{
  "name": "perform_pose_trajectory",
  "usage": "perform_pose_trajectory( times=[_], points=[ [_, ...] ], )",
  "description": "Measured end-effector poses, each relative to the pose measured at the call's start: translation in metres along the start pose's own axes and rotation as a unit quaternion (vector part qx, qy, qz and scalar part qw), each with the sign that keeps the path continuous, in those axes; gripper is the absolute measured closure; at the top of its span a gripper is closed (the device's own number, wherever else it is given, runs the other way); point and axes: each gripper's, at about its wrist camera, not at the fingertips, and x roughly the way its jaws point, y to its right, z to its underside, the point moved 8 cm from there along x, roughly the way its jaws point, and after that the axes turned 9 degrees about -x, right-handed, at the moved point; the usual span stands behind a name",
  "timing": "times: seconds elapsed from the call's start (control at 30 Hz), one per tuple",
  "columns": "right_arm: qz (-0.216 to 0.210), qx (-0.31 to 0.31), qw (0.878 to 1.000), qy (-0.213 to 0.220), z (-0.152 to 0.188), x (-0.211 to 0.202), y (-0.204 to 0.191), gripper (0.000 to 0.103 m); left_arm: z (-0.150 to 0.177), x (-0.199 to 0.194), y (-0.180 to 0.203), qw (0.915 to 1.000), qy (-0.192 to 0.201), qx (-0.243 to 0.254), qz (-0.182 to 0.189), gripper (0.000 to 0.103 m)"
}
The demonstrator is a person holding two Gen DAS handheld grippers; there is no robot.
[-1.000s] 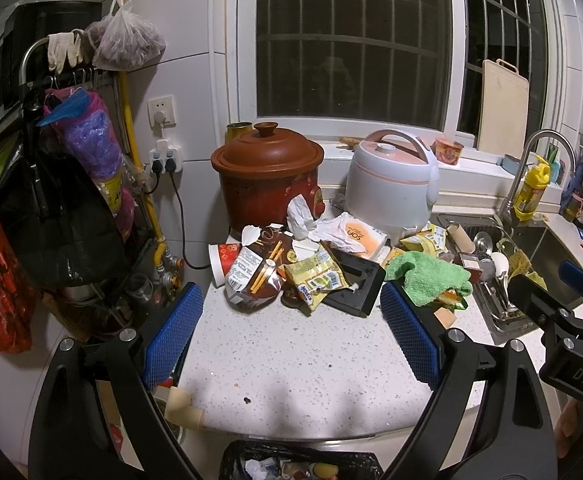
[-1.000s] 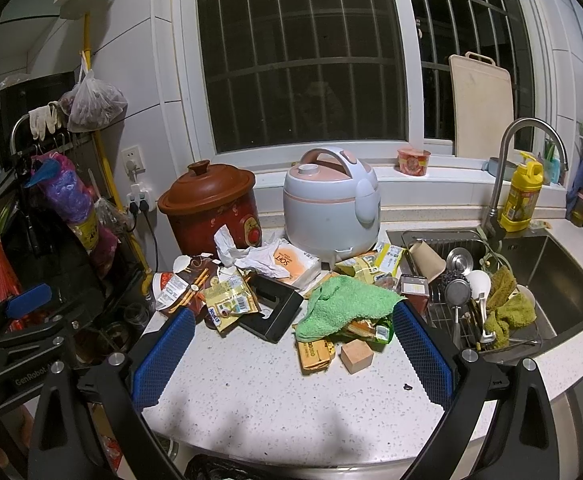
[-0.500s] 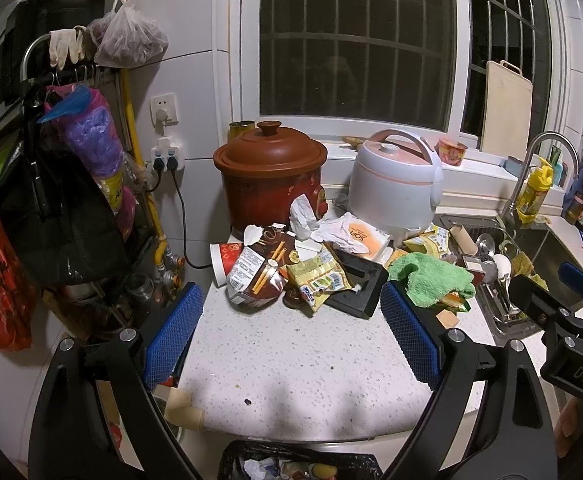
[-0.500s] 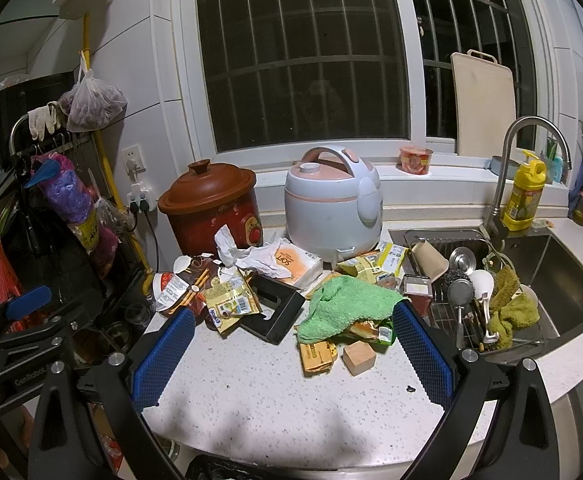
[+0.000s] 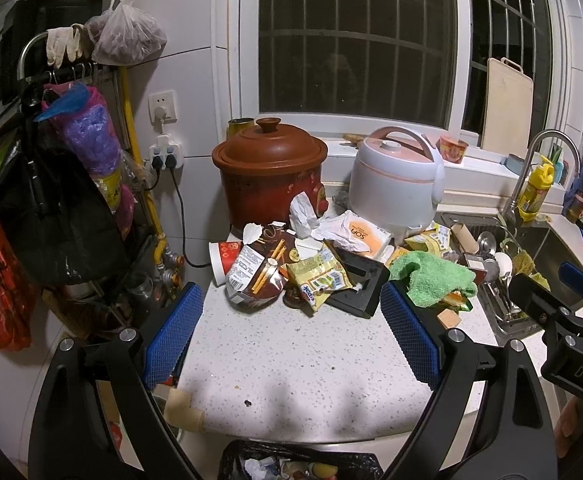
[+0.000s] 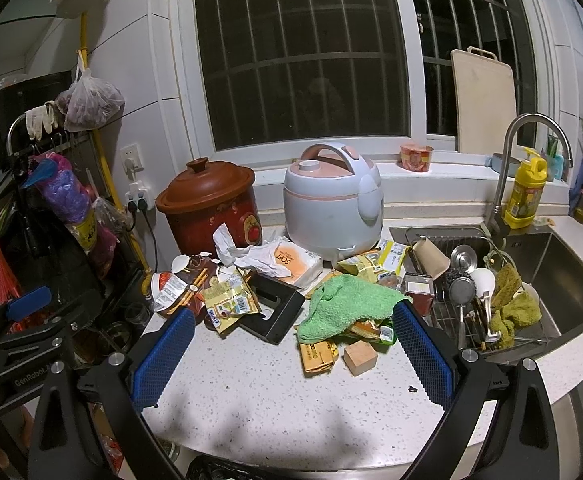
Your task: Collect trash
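Observation:
A heap of trash lies on the speckled white counter (image 5: 291,360): a brown snack bag (image 5: 257,272), a yellow wrapper (image 5: 317,278), a red paper cup (image 5: 221,258), crumpled tissue (image 5: 303,214), a black tray (image 5: 357,284) and a green cloth (image 5: 431,276). In the right wrist view the yellow wrapper (image 6: 229,304), green cloth (image 6: 347,306), an orange packet (image 6: 317,356) and a wooden block (image 6: 360,356) show. My left gripper (image 5: 291,336) is open and empty, short of the heap. My right gripper (image 6: 289,354) is open and empty above the counter. A black-lined trash bin (image 5: 299,462) stands below the counter's front edge.
A brown clay pot (image 5: 269,180) and a white rice cooker (image 5: 397,182) stand behind the heap. A sink (image 6: 531,276) with a dish rack and faucet is to the right. Hanging bags and a rack (image 5: 51,200) crowd the left side.
Both views have shifted only slightly; the scene sits a little lower in the left wrist view. Both grippers stay open and nothing on the counter has moved.

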Motion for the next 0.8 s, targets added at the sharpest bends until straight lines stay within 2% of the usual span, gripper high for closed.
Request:
perform_pose_trajectory(
  times=[0.8],
  points=[
    [0.001,0.001,1.000,-0.003,-0.0045,0.0047,-0.0002,0.005,0.0069,0.0037,-0.0012,0.9999,-0.010,0.001,-0.002,0.015]
  ],
)
